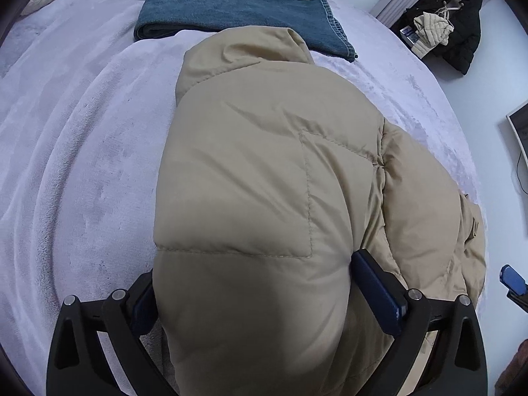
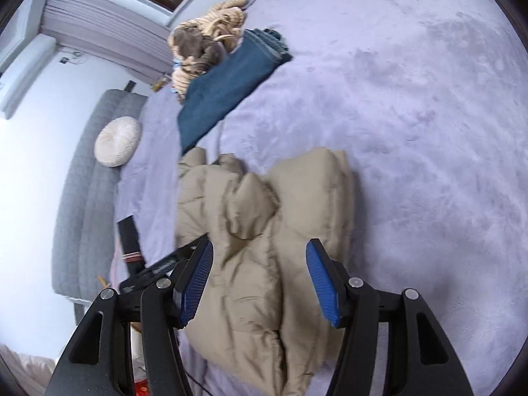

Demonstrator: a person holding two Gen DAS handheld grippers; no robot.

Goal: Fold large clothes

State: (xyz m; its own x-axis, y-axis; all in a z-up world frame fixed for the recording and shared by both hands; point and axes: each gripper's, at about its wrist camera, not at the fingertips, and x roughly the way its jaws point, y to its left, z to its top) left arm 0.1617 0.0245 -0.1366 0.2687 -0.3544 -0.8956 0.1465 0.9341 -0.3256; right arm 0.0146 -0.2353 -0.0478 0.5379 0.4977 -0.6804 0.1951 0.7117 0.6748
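Your left gripper (image 1: 252,292) straddles the tan puffer jacket (image 1: 270,171) at the bottom of its frame, jaws at full spread, padding bulging between; whether the pads press it I cannot tell. Your right gripper (image 2: 259,283) hangs above the jacket (image 2: 264,231), jaws parted, holding nothing.

Risks: the slick, puffy fill may spring the fold open once released; a closing pad could snag one layer and drag the bundle across the lilac blanket (image 2: 412,115).

No readable writing or brand.
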